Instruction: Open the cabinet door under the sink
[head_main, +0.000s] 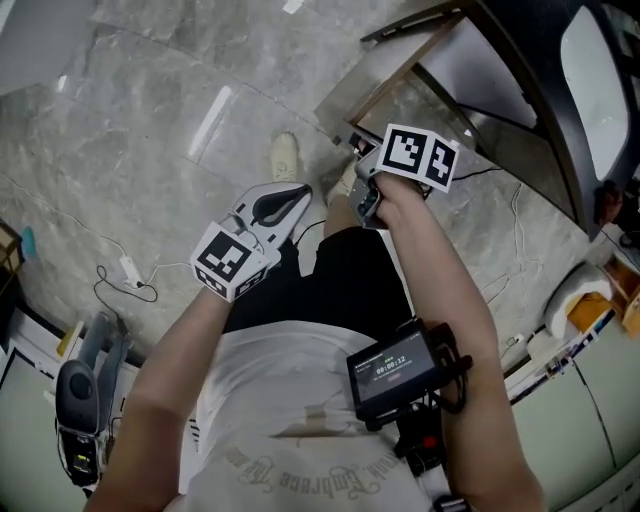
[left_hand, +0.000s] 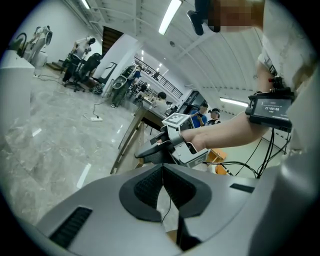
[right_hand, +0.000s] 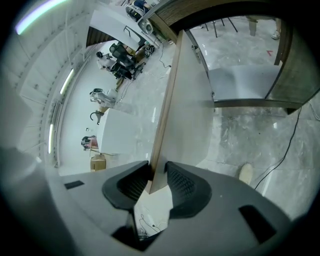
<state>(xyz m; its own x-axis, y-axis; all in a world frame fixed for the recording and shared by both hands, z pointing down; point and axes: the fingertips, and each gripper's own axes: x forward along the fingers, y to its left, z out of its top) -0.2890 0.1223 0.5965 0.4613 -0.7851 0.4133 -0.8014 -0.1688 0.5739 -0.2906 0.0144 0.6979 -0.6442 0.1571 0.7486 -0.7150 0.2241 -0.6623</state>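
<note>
The door (right_hand: 186, 100) already stands well out from the cabinet (right_hand: 245, 80), so the opening shows and part of the inside lies bare. Judging by that, the main pull looks done. What is left seems only to swing the door a little wider, if wanted, and to let go.

The right gripper (right_hand: 157, 181) is clamped on the door's free edge at its lower corner, with the wood-edged panel between the pads. The left gripper (left_hand: 162, 186) has its jaws together on nothing. It hangs over the floor (head_main: 150, 120), apart from the cabinet, and takes no part.
</note>
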